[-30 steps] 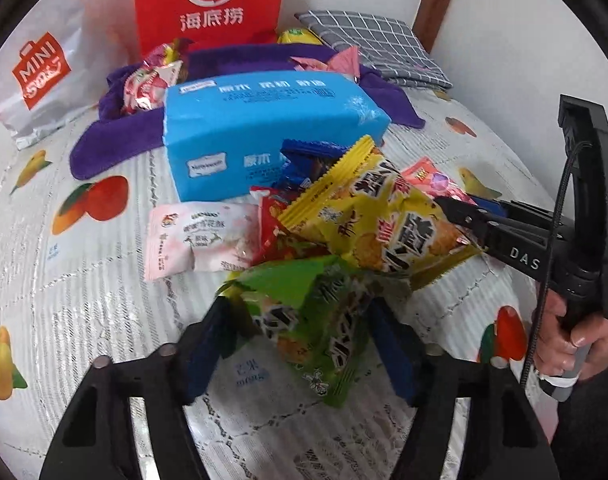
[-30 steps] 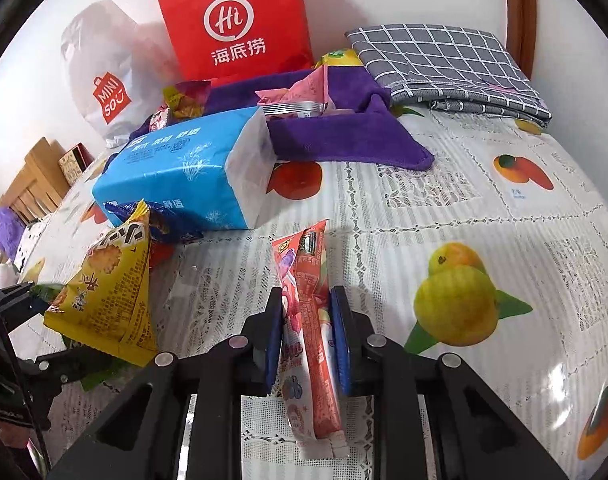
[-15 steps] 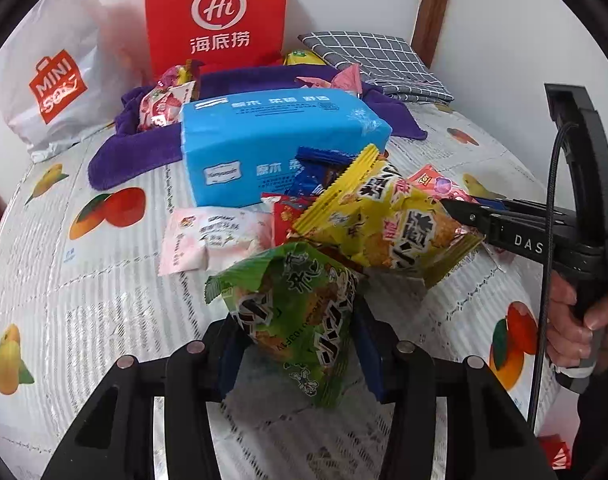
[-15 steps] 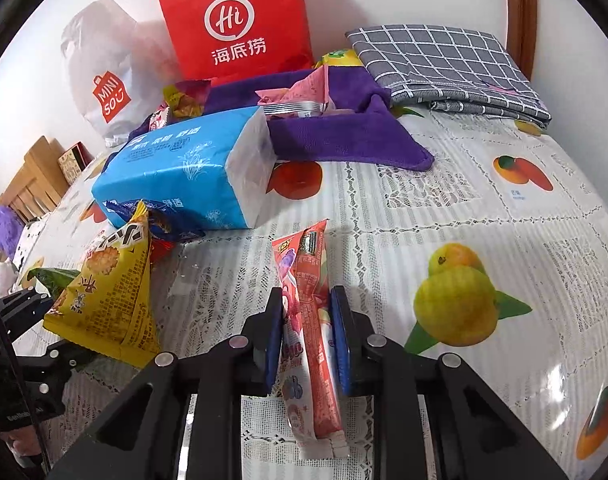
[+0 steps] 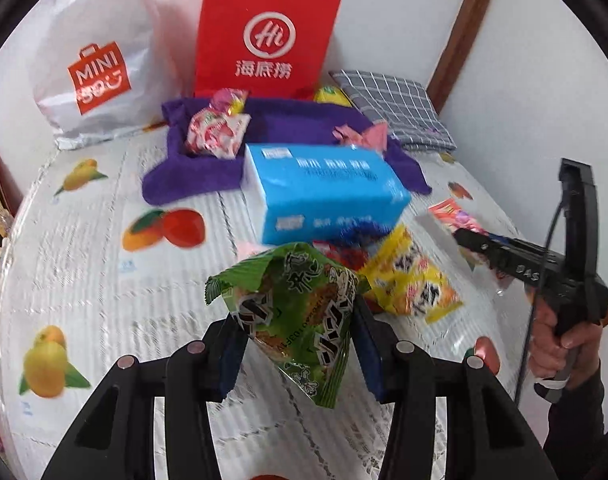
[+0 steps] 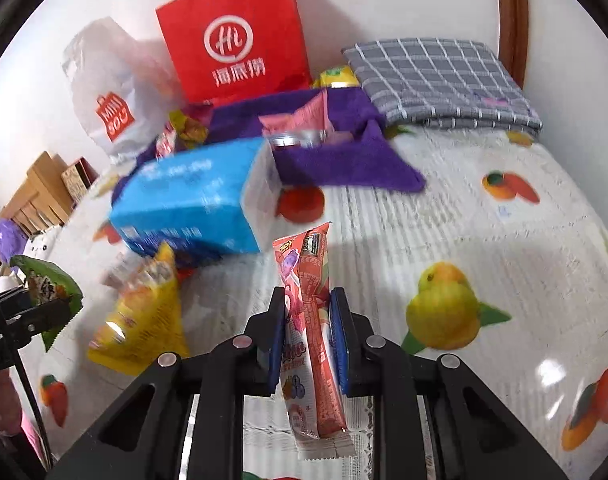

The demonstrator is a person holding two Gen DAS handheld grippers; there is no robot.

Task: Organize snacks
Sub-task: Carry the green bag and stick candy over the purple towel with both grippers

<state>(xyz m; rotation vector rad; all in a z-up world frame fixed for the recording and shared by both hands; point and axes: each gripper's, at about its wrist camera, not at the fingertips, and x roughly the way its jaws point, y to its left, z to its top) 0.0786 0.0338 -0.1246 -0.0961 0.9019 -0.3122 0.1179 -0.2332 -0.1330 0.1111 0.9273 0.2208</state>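
Snacks fill both tools at once: the left tool [image 5: 296, 344] has just narrowed its jaws onto a green bag [image 5: 300, 312], its pads pinching the puffy lower half, while the right tool [image 6: 307, 342], jaws nearly together, clamps a long pink stick pack [image 6: 309, 320] at mid-length. Both packets hang clear of the worktop [image 5: 104, 272], a plastic-covered cloth printed with fruit. The green bag looks light, air-filled and crinkly; a hold on its body should keep, though a hard squeeze could crush what is inside, and glossy film may slip. The stick pack appears thin and floppy, so its free ends are likely to droop and swing; the middle is the sensible place to hold it.

Just beyond the left tool lies a yellow bag [image 5: 411, 280], with red packets partly hidden behind it against a blue tissue pack [image 5: 323, 192]. Farther back, a purple towel [image 5: 208, 168] carries more sweets, with a red bag [image 5: 264, 40], a white bag [image 5: 100, 64] and a checked cloth [image 5: 395, 108] along the wall.

Open room lies to the left of the tissue pack and across the worktop's right side. The tools work close together, so crossing paths risks a knock, and the worktop's near-left edge drops away beside boxes [image 6: 44, 188].
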